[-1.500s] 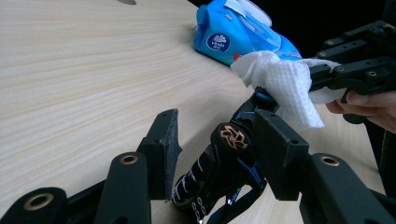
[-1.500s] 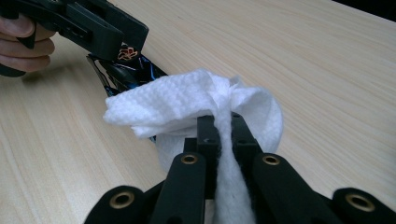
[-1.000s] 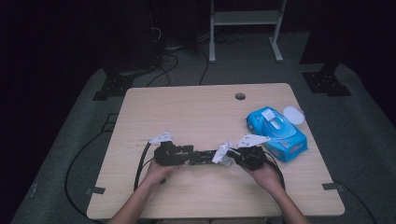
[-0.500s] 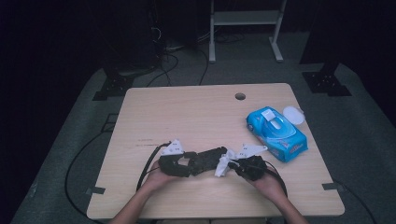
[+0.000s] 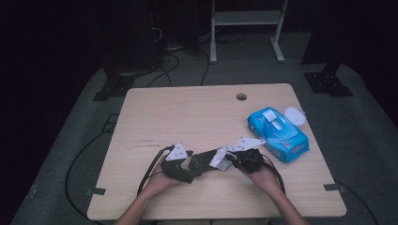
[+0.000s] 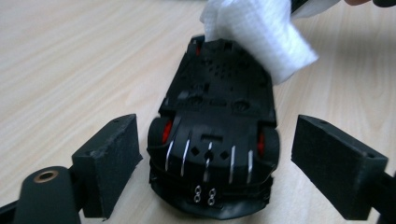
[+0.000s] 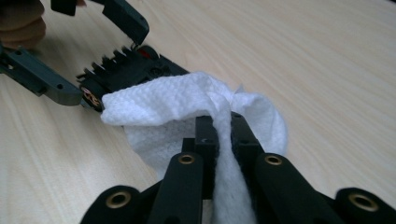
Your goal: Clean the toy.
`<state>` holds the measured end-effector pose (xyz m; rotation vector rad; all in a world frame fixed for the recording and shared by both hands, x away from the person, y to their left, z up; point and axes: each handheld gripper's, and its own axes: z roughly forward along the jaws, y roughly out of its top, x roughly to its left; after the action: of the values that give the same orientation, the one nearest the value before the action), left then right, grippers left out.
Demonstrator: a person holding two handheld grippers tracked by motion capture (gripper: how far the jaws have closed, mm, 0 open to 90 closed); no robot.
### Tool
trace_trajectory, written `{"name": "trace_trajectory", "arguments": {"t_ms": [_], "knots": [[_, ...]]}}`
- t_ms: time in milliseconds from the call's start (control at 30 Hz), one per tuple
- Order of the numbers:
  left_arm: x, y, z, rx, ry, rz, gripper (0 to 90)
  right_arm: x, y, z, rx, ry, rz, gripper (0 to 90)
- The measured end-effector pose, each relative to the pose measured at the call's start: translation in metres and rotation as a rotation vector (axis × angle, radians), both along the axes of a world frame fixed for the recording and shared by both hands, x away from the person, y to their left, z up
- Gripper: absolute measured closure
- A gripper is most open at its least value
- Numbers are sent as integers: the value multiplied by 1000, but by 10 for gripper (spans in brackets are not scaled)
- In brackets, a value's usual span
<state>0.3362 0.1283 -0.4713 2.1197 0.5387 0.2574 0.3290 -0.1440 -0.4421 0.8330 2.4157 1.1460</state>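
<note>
Two grippers meet near the table's [image 5: 141, 117] front edge: the left gripper [image 6: 219, 154] stands wide open with the upturned black toy car [image 6: 217, 121] lying between its jaws, neither pad touching it. The right gripper [image 7: 223, 135] is clamped tight on a white wipe [image 7: 187, 105], which is draped over the car's far end. A blue wipe pack [image 5: 278, 133] lies well off to the right.
</note>
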Motion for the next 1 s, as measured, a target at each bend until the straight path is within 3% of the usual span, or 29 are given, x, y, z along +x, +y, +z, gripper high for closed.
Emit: {"name": "trace_trajectory", "arguments": {"t_ms": [100,200,333,467,600,700,867,1000], "knots": [[2,-2,-4,18,29,-1,129,1,4,-4,-14,12,9,754],[3,-4,-6,31,41,-2,131,1,5,-5,-3,39,30,620],[5,-4,-7,38,50,3,132,-1,5,-3,51,88,61,457],[5,-5,-8,44,43,7,131,3,4,-1,103,94,39,422],[6,-7,-8,41,47,-3,158,12,11,-3,175,115,-2,449],[4,-7,-8,47,23,-28,232,14,22,-12,103,114,-13,527],[3,-6,-9,47,22,-27,234,11,15,-14,104,88,-35,744],[-1,-7,-6,54,-11,-26,236,10,5,-17,93,87,-65,788]]}}
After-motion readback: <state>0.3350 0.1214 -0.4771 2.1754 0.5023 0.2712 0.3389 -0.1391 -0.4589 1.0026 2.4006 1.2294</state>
